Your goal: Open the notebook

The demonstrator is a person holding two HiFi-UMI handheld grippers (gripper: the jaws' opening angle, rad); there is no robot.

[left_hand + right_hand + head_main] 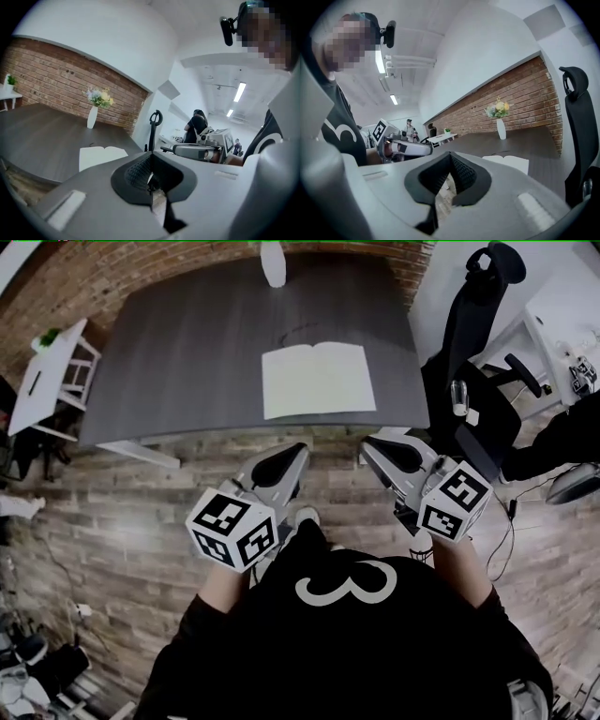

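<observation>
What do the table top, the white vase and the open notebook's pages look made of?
Table: dark grey, matte, faint grain streaks; probably wood-look laminate.
Vase: smooth white, perhaps ceramic; too small to confirm.
Notebook: matte off-white paper, pages lying flat either side of a centre fold.

The dark grey table [187, 362] begins just beyond my fingertips [281, 465]. The notebook [317, 381] lies open and flat on it, straight ahead of them. A white vase [273, 263] stands upright well past it, at the far edge.
</observation>
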